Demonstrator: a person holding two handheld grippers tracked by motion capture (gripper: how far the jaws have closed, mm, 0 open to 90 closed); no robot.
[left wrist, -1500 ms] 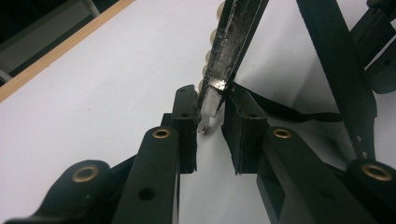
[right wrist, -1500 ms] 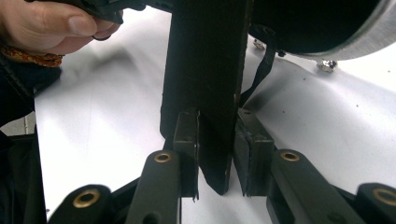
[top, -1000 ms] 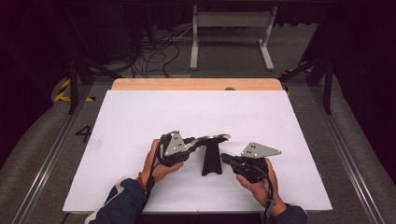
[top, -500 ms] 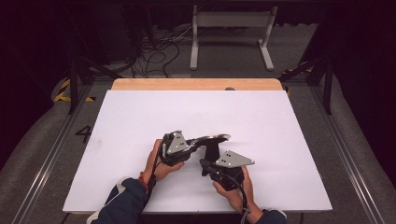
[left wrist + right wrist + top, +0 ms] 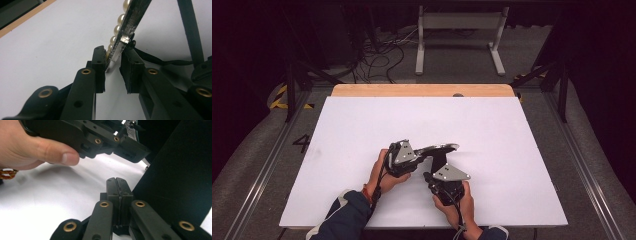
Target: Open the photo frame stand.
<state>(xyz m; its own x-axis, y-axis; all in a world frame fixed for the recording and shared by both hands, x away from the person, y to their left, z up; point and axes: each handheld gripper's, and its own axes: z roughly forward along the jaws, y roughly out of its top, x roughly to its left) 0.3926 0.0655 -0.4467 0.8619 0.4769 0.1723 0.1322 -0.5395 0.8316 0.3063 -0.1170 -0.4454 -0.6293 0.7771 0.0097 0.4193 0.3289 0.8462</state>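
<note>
- L gripper sits near the middle of the white table, a bit toward the person's side. It's held by the left hand and its tips point right in the high view.
- Its jaws have just been closing. The end of a pearl band is between them and the pads pinch it: one pad is on the pearl side, the other on the bare metal side.
- Pearl band = a scuffed silvery metal strip w/ a row of cream pearls along one face. In the high view it curves out to the right from the L gripper, lifted off the table.
- A thin black cord trails on the table just behind the band (where it ends I can't tell).
- A black stand is upright on the table right under the band's free end, between the two grippers.
- In the R gripper view the stand is a big dark panel close beside the jaws. Can't tell if it's touching them.
- R gripper is in the right hand, nearer the table's front edge, w/ its tips aimed at the foot of the stand.
- Its pads are pressed flat together w/ nothing between them.
- The R gripper view also looks up at the L gripper and the thumb wrapped on it. There's a red-and-gold bracelet on that wrist.
</note>
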